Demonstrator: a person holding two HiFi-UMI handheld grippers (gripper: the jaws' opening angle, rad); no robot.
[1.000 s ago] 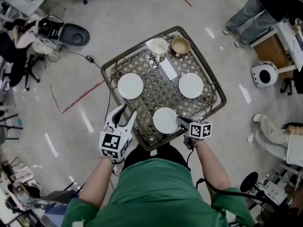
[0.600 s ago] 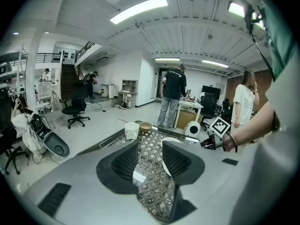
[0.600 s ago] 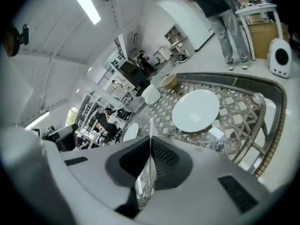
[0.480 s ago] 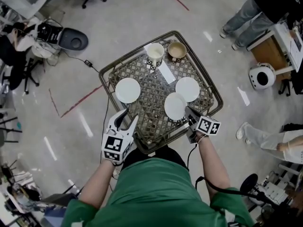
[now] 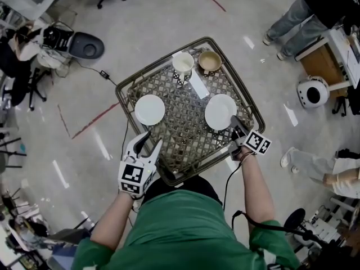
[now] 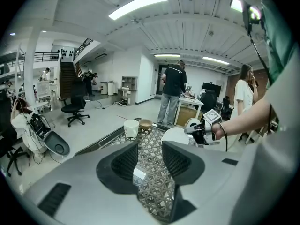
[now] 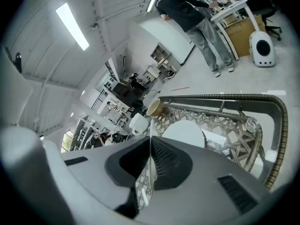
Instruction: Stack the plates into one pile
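A lattice wicker table (image 5: 181, 133) holds a white plate (image 5: 149, 109) on its left side. My right gripper (image 5: 234, 121) is shut on the rim of a second white plate (image 5: 219, 111), held tilted over the table's right side. It covers the plate lying there in the head view. In the right gripper view the held plate (image 7: 150, 146) shows edge-on between the jaws of the right gripper (image 7: 150, 143), with the lying plate (image 7: 183, 133) just beyond. My left gripper (image 5: 147, 143) hovers open and empty at the table's front left edge. The left gripper view shows the held plate (image 6: 174, 135) past the left gripper (image 6: 150, 157).
A white cup (image 5: 183, 63), a brown bowl (image 5: 210, 61) and a white paper strip (image 5: 198, 84) sit at the table's far end. People stand at the upper right near a round white device (image 5: 313, 90). Office chairs and cables crowd the left.
My right gripper has carried its plate from the table's front middle to the right and farther away, over the right-hand plate. The left gripper has stayed put.
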